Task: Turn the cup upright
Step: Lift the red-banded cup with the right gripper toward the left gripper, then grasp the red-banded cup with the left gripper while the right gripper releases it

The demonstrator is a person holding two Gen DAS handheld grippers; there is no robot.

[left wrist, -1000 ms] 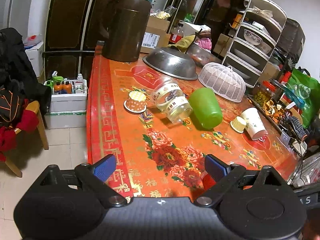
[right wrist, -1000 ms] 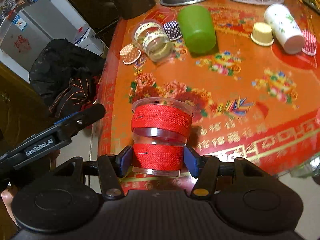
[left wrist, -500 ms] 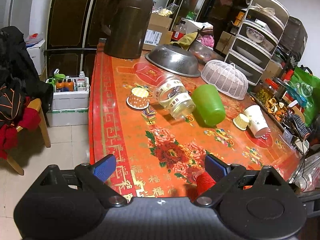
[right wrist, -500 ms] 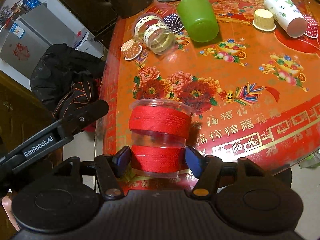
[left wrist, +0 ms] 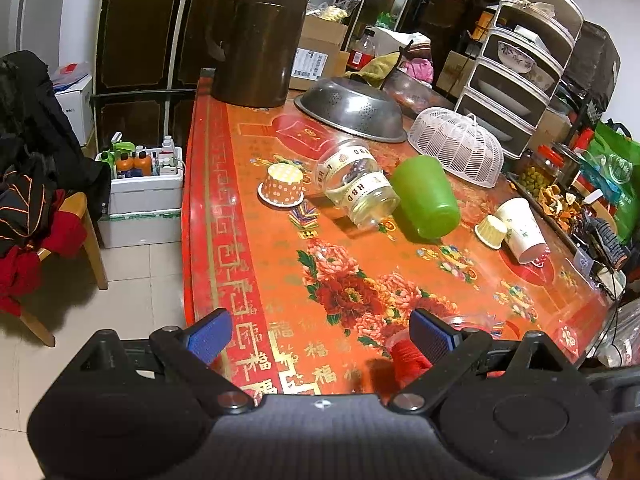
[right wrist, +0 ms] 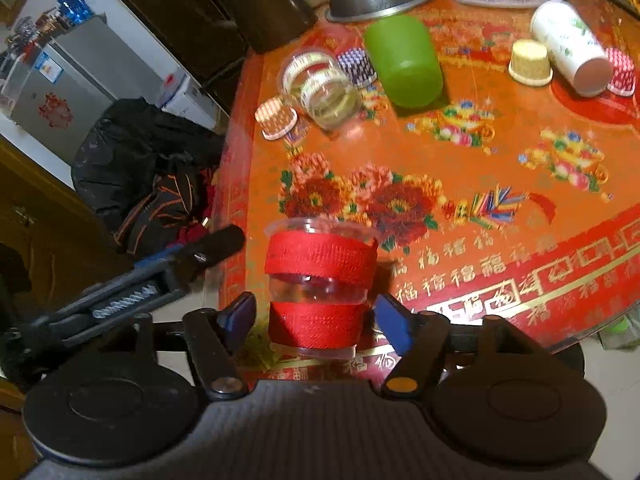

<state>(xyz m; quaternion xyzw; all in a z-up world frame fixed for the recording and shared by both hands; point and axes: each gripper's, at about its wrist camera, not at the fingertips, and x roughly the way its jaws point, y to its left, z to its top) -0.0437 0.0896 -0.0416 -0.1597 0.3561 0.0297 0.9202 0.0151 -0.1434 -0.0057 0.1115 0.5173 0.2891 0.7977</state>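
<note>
A clear plastic cup with two red bands (right wrist: 318,288) stands upright on the red patterned table (right wrist: 500,208) near its front edge. My right gripper (right wrist: 316,320) is open, its blue pads on either side of the cup with gaps. The cup shows partly in the left wrist view (left wrist: 408,356) behind the right finger of my left gripper (left wrist: 320,334), which is open and empty over the table's front edge. The left gripper also shows in the right wrist view (right wrist: 160,272), left of the cup.
Lying on the table: a clear cup with white bands (left wrist: 356,188), a green cup (left wrist: 426,198), a white paper cup (left wrist: 522,230). Small paper cups (left wrist: 282,184) stand inverted. A metal colander (left wrist: 352,110), mesh cover (left wrist: 456,146) and dark jug (left wrist: 254,40) stand behind.
My right gripper has opened and let go of the red-banded cup, which now stands on the table. Both grippers have drawn back slightly from the table.
</note>
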